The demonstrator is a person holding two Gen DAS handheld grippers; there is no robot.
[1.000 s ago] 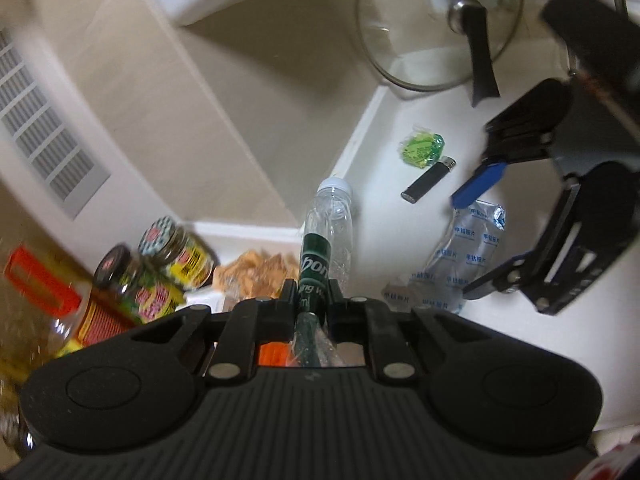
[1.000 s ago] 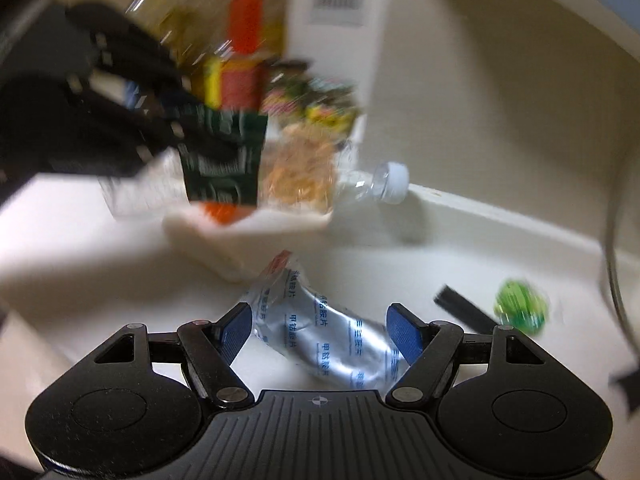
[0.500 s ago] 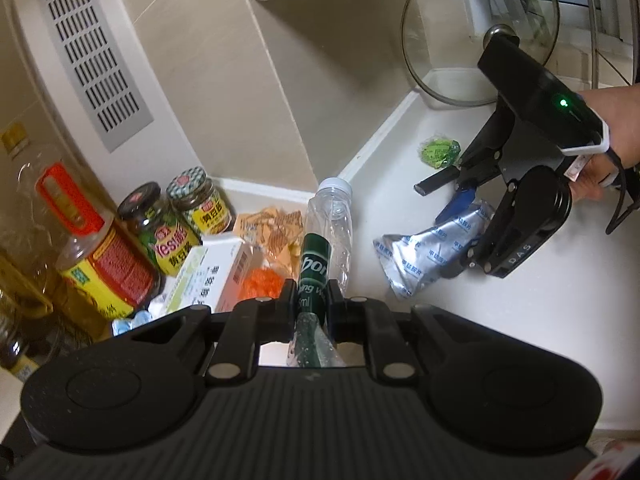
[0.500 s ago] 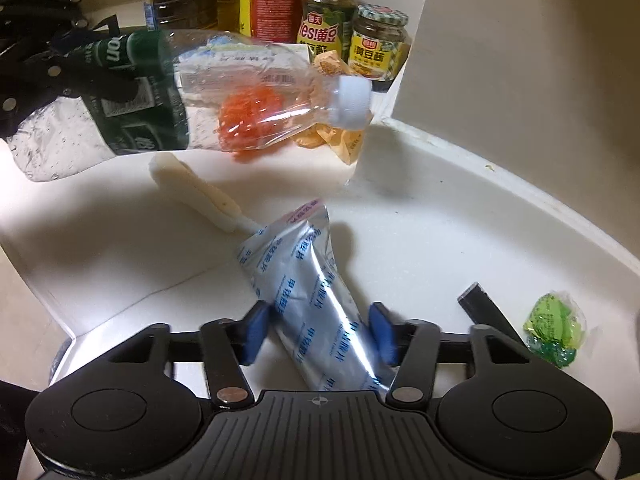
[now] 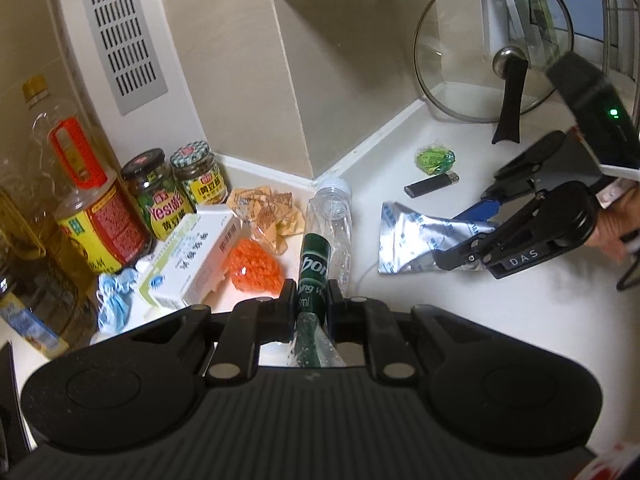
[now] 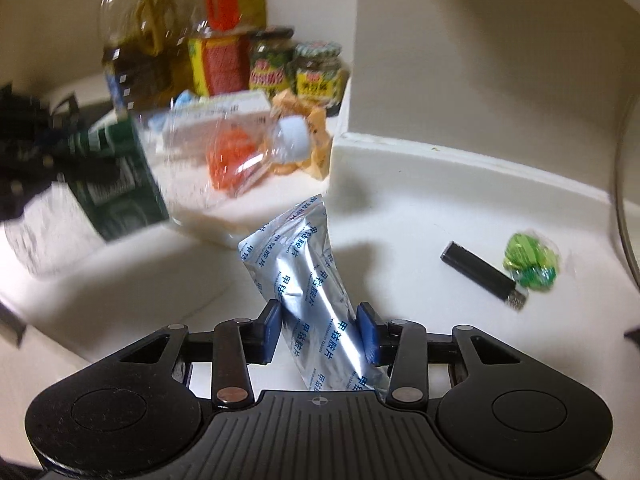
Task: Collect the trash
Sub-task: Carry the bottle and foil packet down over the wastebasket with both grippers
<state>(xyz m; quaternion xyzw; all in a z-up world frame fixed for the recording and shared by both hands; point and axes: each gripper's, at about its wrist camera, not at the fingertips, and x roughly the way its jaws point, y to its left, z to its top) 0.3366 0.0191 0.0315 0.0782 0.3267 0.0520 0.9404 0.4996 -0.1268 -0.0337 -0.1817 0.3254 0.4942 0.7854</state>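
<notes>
Mid-collection on a cluttered kitchen counter [image 5: 500,320]. Left gripper [image 5: 313,295] clenched on an empty plastic bottle [image 5: 326,232], held by its green-labelled middle, cap pointing straight ahead of the fingers, clear of the surface. Right gripper [image 6: 320,330] closed about a crumpled silver foil packet [image 6: 308,280], blue pads pressed to both sides of its near end; far end angled up and ahead, though whether any corner touches the counter cannot be told from the blurred right wrist view.

Judged to be at the lift stage, both pickups made. Ahead and to the right of the right gripper: a black lighter [image 6: 482,276] and, just beyond it, a green wrapper [image 6: 530,262], neither gathered yet. Ahead-left of the left gripper: orange mesh [image 5: 252,266], torn sachets [image 5: 266,214], a white carton [image 5: 192,260].

Next move likely calls for carrying both loads to a bin, none in sight, without slackening either grip, since thin foil slips readily.
</notes>
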